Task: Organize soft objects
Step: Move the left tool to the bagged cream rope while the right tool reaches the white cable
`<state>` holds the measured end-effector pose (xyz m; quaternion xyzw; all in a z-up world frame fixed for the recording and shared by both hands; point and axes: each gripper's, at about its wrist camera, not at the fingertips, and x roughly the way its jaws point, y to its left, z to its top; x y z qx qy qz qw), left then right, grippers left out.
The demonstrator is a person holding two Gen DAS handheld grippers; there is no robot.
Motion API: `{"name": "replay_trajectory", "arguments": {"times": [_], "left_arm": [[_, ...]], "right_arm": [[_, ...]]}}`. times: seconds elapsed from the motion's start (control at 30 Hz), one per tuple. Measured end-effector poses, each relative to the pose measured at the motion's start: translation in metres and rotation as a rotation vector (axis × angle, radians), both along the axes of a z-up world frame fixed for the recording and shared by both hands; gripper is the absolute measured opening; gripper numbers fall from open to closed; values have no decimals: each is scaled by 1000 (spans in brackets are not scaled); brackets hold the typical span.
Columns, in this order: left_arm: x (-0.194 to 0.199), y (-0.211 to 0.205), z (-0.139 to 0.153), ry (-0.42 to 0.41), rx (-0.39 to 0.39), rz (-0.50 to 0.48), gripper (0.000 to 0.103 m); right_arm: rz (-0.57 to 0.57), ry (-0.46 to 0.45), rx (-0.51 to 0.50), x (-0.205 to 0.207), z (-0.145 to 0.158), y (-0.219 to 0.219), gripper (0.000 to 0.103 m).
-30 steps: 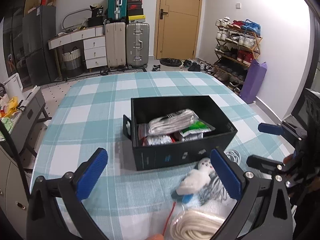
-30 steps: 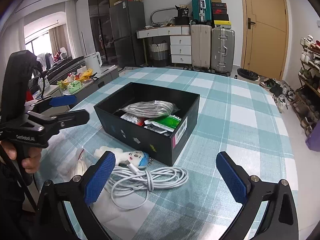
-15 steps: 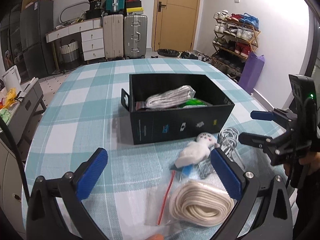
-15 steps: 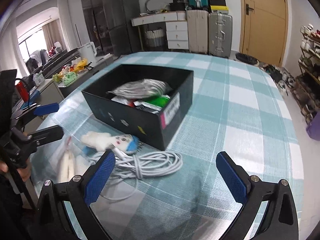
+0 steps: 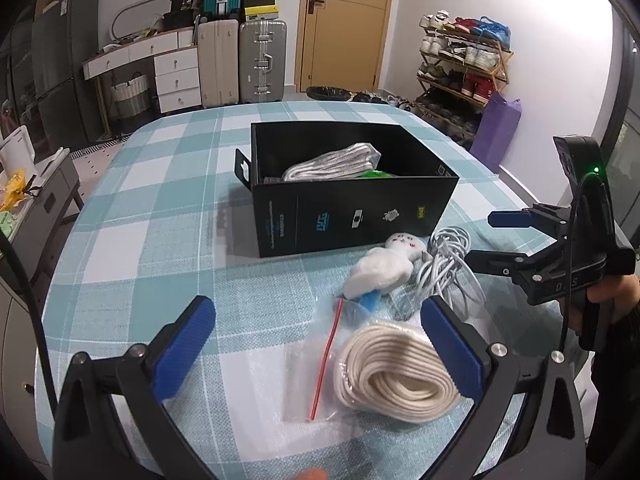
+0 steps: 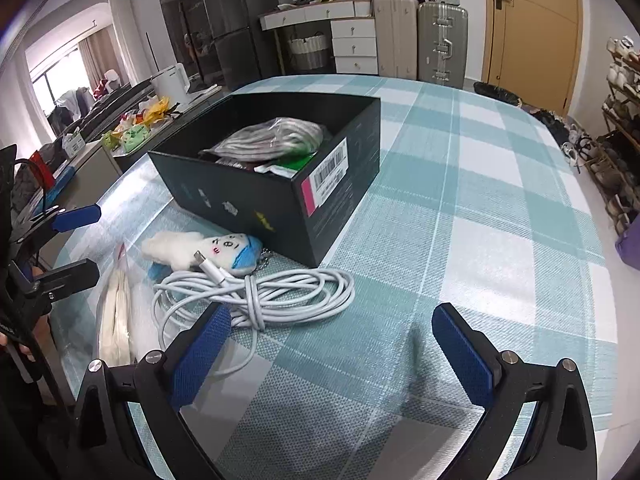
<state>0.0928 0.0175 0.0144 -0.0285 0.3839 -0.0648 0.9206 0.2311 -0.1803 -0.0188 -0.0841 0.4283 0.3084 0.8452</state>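
A black box [image 5: 352,216] on a checked tablecloth [image 5: 160,208] already holds a bagged bundle of grey cord [image 5: 332,162] and some packets, while three items wait outside it: a small plush doll [image 6: 204,250] just beside the box's front wall, a coil of white cable [image 6: 264,296] touching the doll, and a bagged cream rope [image 5: 394,374] nearest the camera. The left gripper [image 5: 320,354] and right gripper [image 6: 332,354] both hover wide apart and empty, suggesting the sorting is partly done.
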Motion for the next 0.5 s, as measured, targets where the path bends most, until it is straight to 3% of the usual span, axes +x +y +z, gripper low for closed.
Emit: {"name": "replay_trajectory", "arguments": {"times": [0.5], "left_arm": [[-9,-7,-6,36,-31,-84,103]], "right_arm": [[40,35,26,2,-12,13,102]]}}
